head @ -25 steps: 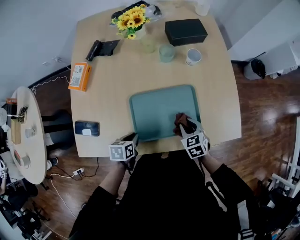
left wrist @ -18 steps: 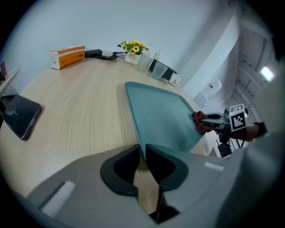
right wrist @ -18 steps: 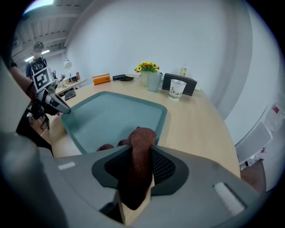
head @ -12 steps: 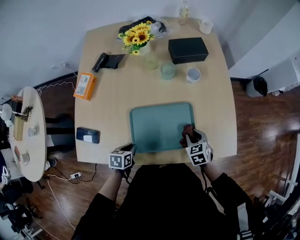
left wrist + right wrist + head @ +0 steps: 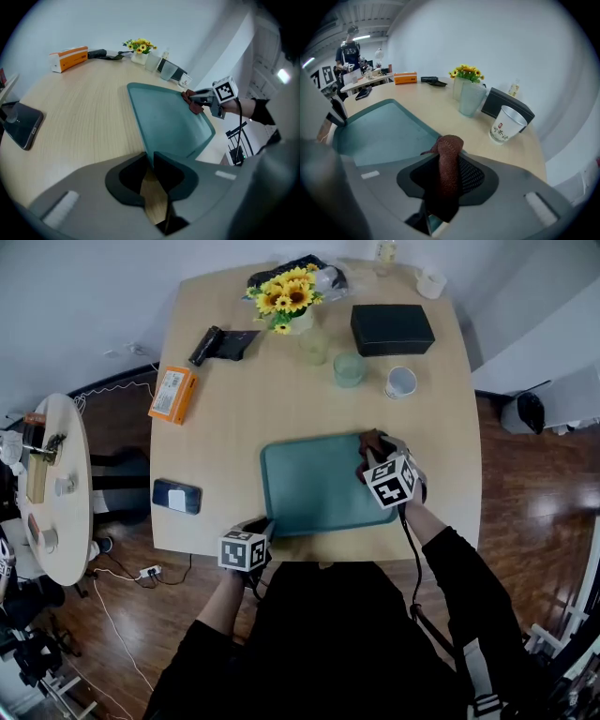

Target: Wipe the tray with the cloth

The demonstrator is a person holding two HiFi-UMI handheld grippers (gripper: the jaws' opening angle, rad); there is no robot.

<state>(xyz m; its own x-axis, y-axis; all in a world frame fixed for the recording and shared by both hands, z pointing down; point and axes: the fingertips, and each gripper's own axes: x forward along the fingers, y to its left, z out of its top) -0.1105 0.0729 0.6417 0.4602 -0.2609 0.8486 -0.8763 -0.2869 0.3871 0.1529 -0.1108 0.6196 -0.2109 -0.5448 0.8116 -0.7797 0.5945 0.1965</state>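
Note:
The teal tray lies on the wooden table near its front edge. At the tray's near-left corner, my left gripper pinches the thin rim; its jaws have just been opening a little, with the rim still between them. In the left gripper view the tray runs away from the left gripper. My right gripper is shut on a folded brown cloth and holds it down at the tray's far-right corner. In the right gripper view the cloth sticks up between the jaws of the right gripper, above the tray.
Beyond the tray stand a white cup, a green glass, a black box and a vase of sunflowers. An orange box and a phone lie to the left. A round side table stands far left.
My right gripper has slid the cloth from the tray's near-right corner up along its right side to the far-right corner. The left gripper has stayed at the near-left corner.

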